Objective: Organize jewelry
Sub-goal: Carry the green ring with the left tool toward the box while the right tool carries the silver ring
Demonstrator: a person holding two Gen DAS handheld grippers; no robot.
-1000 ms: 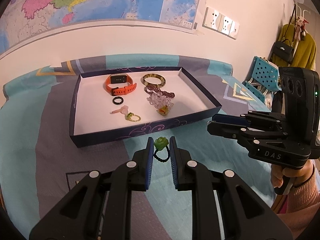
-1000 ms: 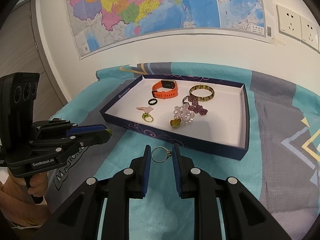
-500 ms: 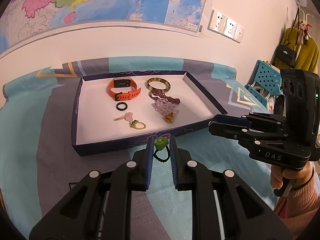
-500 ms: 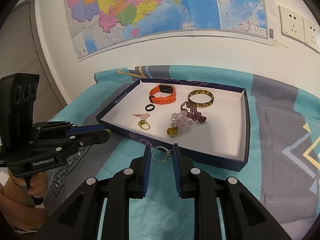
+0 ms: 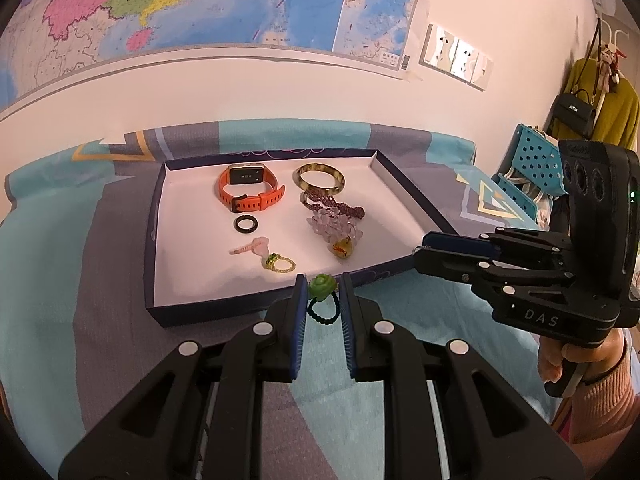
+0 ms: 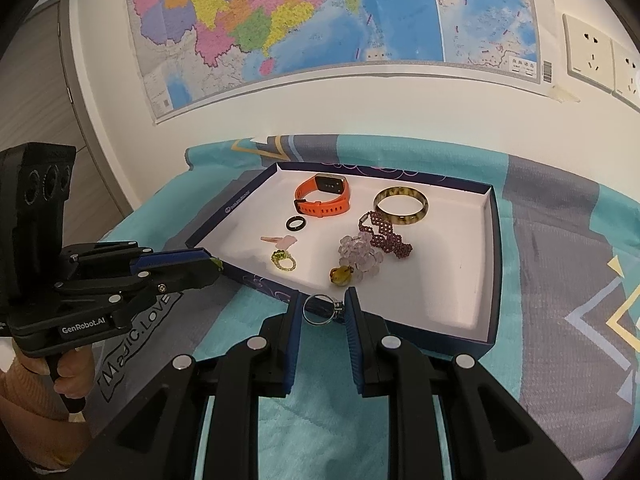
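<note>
A dark blue box lid with a white inside (image 5: 192, 280) (image 6: 490, 264) lies on the bed and holds an orange watch (image 5: 250, 190) (image 6: 324, 200), a brown bangle (image 5: 320, 178) (image 6: 401, 205), a black ring (image 5: 245, 224), a pink piece (image 5: 252, 247), a yellow bead ring (image 5: 279, 265), a purple bead bracelet (image 5: 336, 206) and a clear bead cluster (image 5: 334, 230). My left gripper (image 5: 321, 292) is shut on a green flower ring (image 5: 321, 286) at the lid's near wall. My right gripper (image 6: 321, 307) is shut on a thin silver ring (image 6: 320, 312) at the near wall too.
The bed has a teal and grey cover (image 5: 80, 272). A wall with a map (image 5: 200, 8) stands behind it. A blue perforated chair (image 5: 532, 164) and a hanging yellow coat (image 5: 612, 112) are at the right. The other gripper shows in each view (image 5: 520, 276) (image 6: 120, 280).
Both grippers have moved forward toward the box lid with their rings still held. The lid looks nearer and larger in both views.
</note>
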